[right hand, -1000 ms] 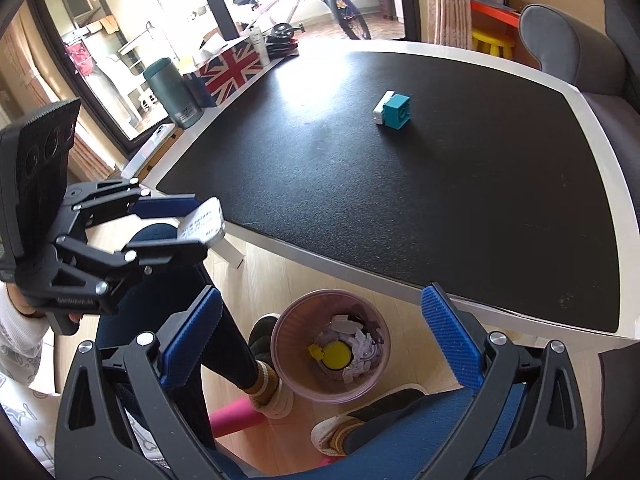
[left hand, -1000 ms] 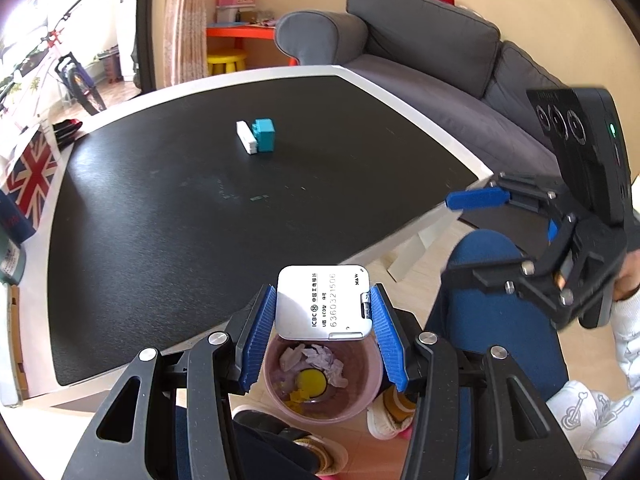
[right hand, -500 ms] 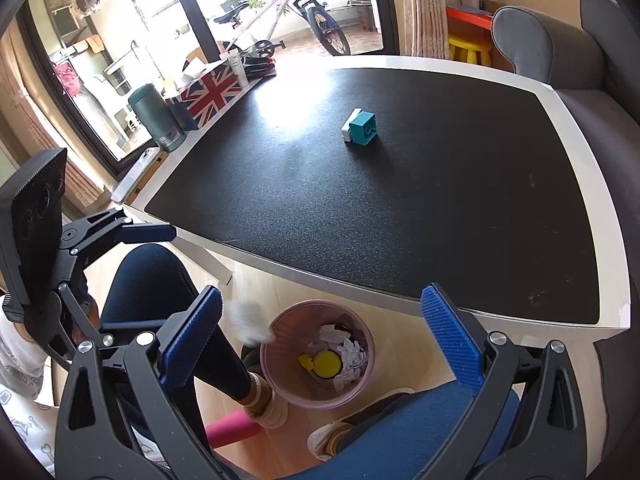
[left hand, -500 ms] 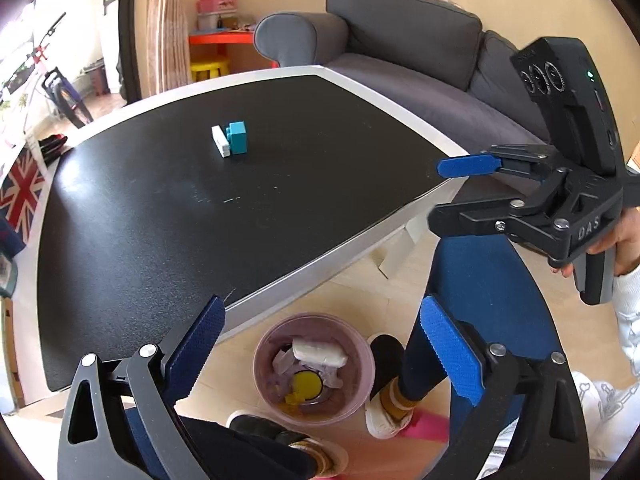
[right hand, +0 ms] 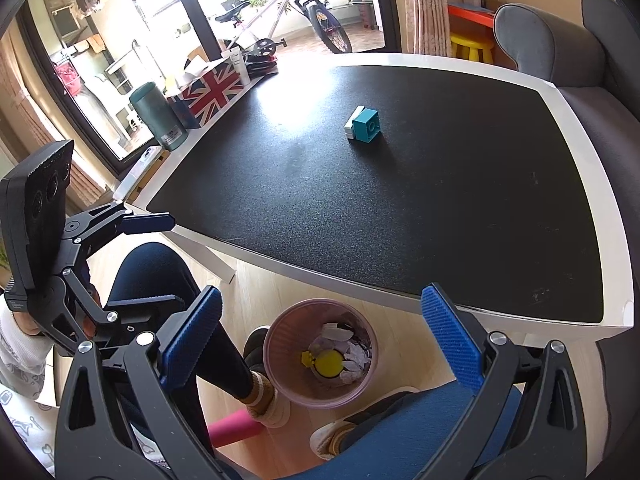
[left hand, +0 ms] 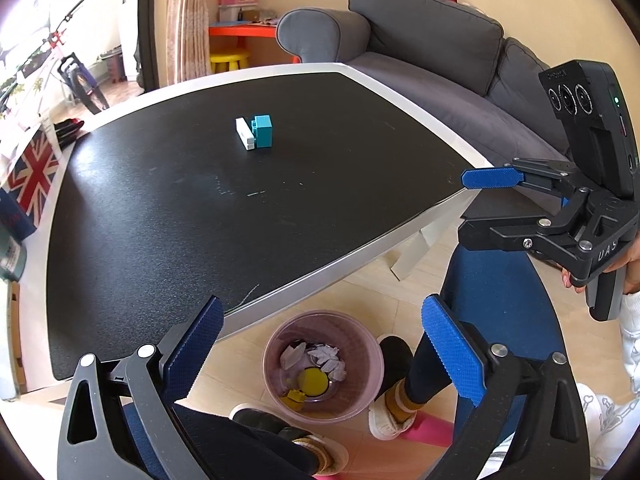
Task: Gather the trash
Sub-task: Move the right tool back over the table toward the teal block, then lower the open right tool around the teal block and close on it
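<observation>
A pink trash bin stands on the floor below the table's near edge, holding crumpled white paper and a yellow piece; it also shows in the right wrist view. My left gripper is open and empty above the bin. My right gripper is open and empty, also above the bin; it appears in the left wrist view. A teal block with a white block beside it sits on the black table, far from both grippers.
A grey sofa stands behind the table's right side. A Union Jack box, a green can and a phone line the table's left edge. The person's legs and feet flank the bin.
My left gripper was shut on a white card above the bin; it opened and the card dropped into the bin. Both grippers then rose slightly.
</observation>
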`<state>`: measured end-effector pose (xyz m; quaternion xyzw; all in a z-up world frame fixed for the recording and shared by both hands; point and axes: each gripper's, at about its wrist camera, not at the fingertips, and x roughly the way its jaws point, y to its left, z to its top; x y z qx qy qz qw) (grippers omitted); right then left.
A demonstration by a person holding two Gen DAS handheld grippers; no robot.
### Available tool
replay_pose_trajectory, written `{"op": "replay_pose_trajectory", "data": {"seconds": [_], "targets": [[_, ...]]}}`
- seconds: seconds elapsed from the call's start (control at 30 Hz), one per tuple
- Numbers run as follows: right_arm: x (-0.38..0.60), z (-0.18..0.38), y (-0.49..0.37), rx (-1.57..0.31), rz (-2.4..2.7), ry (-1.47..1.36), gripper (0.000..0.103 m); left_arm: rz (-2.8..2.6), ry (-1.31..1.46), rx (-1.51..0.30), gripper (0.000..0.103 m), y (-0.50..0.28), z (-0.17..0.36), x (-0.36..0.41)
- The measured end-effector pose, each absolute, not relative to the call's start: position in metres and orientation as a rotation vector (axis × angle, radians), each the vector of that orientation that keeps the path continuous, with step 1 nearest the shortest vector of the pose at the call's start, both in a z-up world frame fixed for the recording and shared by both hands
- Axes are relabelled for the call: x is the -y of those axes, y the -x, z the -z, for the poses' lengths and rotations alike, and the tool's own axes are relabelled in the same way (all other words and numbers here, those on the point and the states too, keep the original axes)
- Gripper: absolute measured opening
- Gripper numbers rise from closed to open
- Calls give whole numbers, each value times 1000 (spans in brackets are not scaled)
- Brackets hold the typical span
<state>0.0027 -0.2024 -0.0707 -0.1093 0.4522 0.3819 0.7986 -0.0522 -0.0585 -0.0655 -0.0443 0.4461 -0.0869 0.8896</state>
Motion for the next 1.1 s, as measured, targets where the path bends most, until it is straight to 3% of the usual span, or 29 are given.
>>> {"op": "replay_pose_trajectory", "data": {"seconds": [0.53, 1.1], "targets": [[189, 61, -22, -947, -841, 260, 98, 117, 135, -882, 96, 32, 55, 29], [121, 60, -122, -898, -978, 459, 98, 70, 170, -861, 96, -4, 47, -2]]}}
